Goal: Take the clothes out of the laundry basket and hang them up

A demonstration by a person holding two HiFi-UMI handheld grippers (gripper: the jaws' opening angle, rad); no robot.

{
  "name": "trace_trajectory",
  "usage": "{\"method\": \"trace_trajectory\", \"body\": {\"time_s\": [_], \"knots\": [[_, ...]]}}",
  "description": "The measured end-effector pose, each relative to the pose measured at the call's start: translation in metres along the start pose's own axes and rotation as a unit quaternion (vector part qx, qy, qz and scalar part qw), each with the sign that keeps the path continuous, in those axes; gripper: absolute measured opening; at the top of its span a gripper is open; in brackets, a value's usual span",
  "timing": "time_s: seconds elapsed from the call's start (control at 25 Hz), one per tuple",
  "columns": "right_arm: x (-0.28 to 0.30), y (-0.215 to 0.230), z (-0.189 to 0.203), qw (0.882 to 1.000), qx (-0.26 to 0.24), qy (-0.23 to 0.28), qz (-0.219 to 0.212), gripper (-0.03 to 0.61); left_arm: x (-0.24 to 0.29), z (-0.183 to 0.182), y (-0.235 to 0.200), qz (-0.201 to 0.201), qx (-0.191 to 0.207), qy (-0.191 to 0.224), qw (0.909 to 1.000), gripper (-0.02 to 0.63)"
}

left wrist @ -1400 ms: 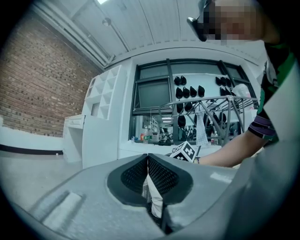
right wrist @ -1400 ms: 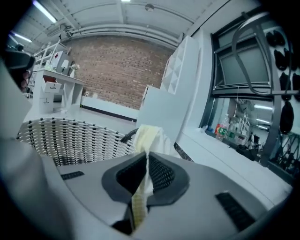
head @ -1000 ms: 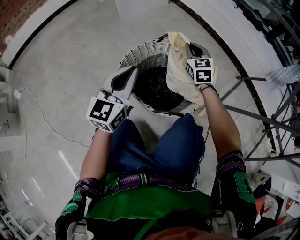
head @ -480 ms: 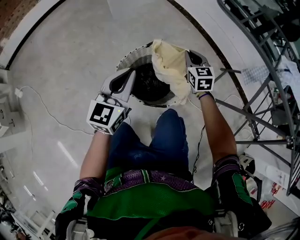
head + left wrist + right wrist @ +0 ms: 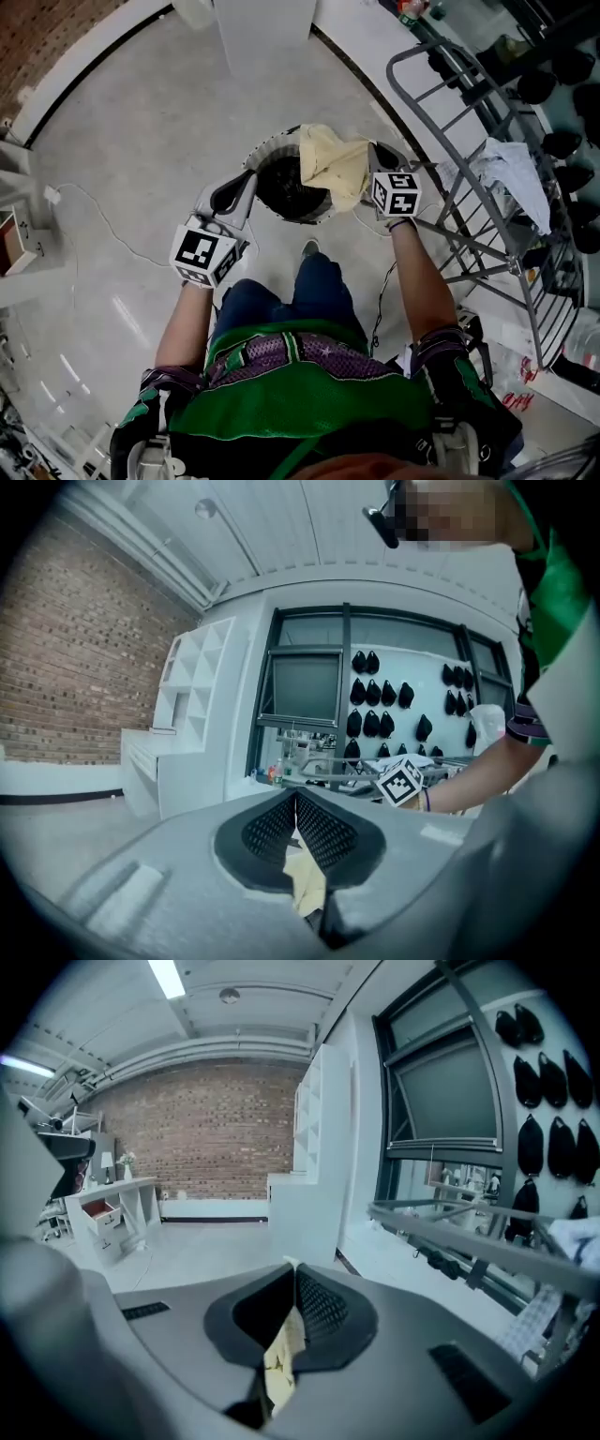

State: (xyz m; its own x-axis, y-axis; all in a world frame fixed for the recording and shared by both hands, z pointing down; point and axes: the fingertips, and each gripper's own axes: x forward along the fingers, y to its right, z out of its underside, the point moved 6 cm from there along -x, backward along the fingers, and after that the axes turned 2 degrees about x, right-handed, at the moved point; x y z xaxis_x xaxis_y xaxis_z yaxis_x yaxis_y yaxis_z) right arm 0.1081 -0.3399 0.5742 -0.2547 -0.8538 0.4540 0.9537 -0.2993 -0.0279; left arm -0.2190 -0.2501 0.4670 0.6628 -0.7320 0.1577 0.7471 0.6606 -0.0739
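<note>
One basket [image 5: 261, 159], one cream cloth [image 5: 333, 164] above its rim, pinched by right gripper [image 5: 372, 152]; left gripper [image 5: 251, 176] empty, jaws together.

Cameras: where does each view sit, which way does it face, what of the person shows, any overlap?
Head view: on the person's head, facing steeply down at the basket and cloth; shows both forearms, legs, left gripper, right gripper.
Left gripper view: on the left gripper, facing level at the window wall; shows its shut jaws and the right forearm.
Right gripper view: on the right gripper, facing the brick wall and window; shows jaws shut on the cloth.
Shared: both gripper views see the window wall.
</note>
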Motion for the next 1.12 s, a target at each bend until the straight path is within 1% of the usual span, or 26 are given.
{"method": "trace_trajectory", "body": {"time_s": [0.16,0.24,0.36,0.48,0.64,0.84,0.96,1.12], "knots": [[-0.046,-0.007,-0.05,1.0,0.008,0.014,0.009,0.008,-0.032,-0.056,0.006,-0.001,0.008,0.016,0.9998,0.018],[-0.069,-0.013,-0.072,0.999,0.013,0.027,0.015,0.008,-0.053,-0.078,0.008,-0.002,0.01,0.026,0.9996,0.018],[-0.105,-0.023,-0.105,0.998,0.018,0.053,0.026,0.008,-0.084,-0.1,0.009,-0.002,0.009,0.042,0.9991,0.018],[-0.141,-0.033,-0.132,0.996,0.015,0.078,0.036,0.008,-0.111,-0.115,0.016,0.008,0.011,0.061,0.9981,0.018],[-0.194,-0.056,-0.164,0.993,0.01,0.113,0.044,0.008,-0.146,-0.127,0.031,0.031,0.011,0.083,0.996,0.018],[-0.264,-0.095,-0.2,0.986,0.01,0.16,0.049,0.008,-0.178,-0.128,0.05,0.072,0.004,0.091,0.9932,0.018],[-0.3,-0.113,-0.221,0.981,0.012,0.187,0.048,0.008,-0.186,-0.13,0.067,0.101,0.005,0.092,0.9906,0.02],[-0.341,-0.125,-0.24,0.975,0.024,0.215,0.041,0.008,-0.187,-0.13,0.095,0.137,0.006,0.092,0.9863,0.02]]}}
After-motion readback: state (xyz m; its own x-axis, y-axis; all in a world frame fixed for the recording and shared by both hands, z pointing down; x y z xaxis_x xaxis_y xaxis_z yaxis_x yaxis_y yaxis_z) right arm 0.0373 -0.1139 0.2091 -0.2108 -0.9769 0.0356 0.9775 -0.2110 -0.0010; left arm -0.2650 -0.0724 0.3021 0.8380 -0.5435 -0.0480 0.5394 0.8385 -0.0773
